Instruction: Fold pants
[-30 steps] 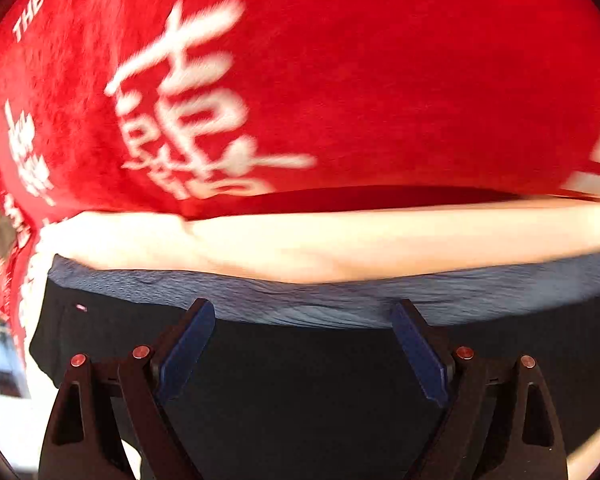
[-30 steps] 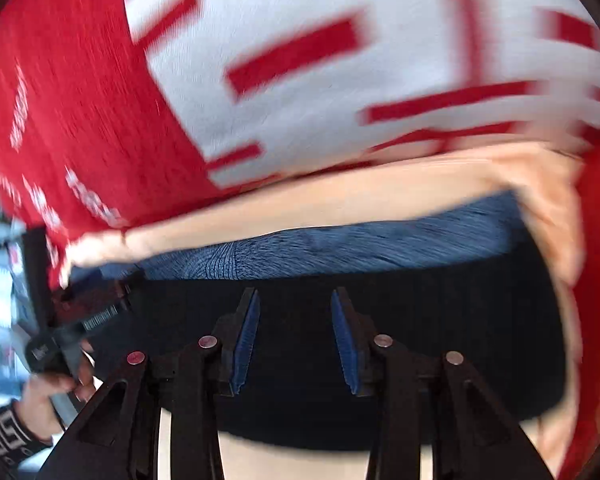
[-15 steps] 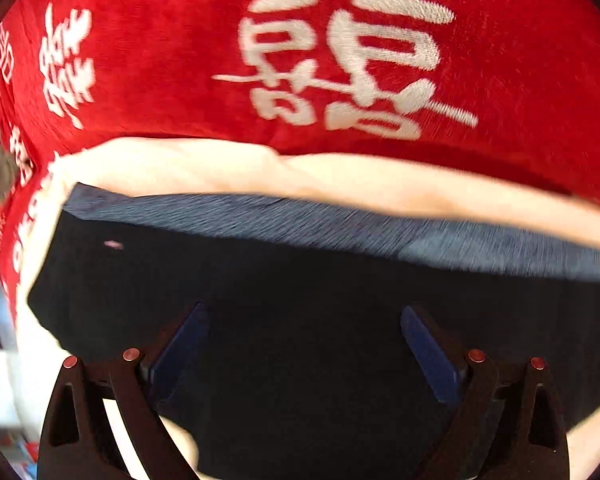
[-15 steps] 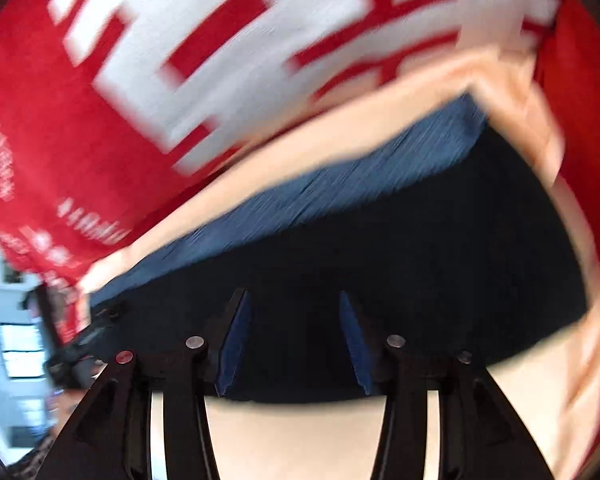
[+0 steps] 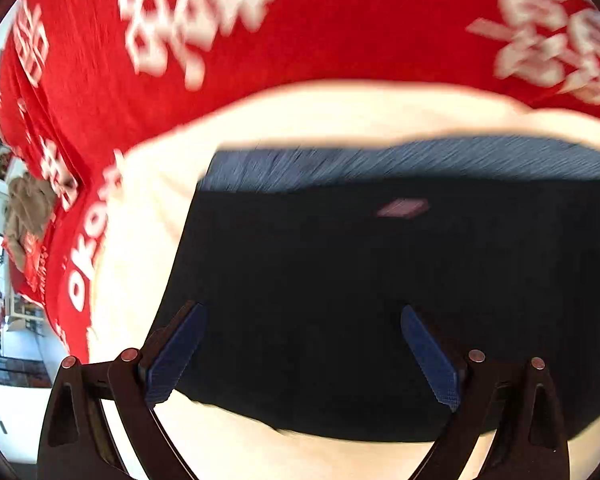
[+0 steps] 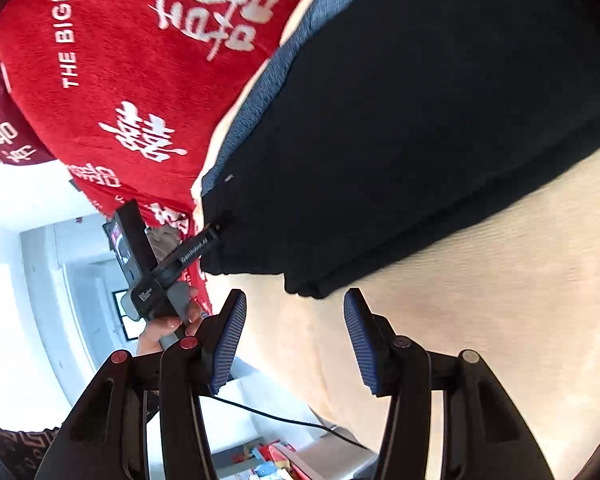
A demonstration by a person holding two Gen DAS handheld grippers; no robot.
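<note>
Black pants [image 5: 340, 280] with a grey-blue waistband [image 5: 380, 164] lie flat on a cream sheet [image 5: 300, 120]. A small pink label [image 5: 404, 208] shows below the band. My left gripper [image 5: 302, 312] hovers over the dark cloth near its left edge, its jaws opening wide and gripping nothing. In the right wrist view the pants [image 6: 420, 120] run diagonally, with a folded corner just beyond my right gripper [image 6: 296, 320]. Its jaws are opening with only the sheet [image 6: 460, 300] between them. A hand [image 6: 160, 328] holds the left gripper, whose finger [image 6: 196, 248] reaches the pants' corner.
A red blanket with white characters [image 5: 300, 40] covers the surface beyond the waistband, seen also as the red blanket [image 6: 120, 60] at upper left. A brown garment [image 5: 28, 208] lies at the far left. A black cable [image 6: 280, 420] and coloured boxes [image 6: 272, 464] sit below the sheet's edge.
The left gripper slid along the pants toward their left edge and its jaws widened. The right gripper rolled and pulled back off the pants to their corner, jaws spreading.
</note>
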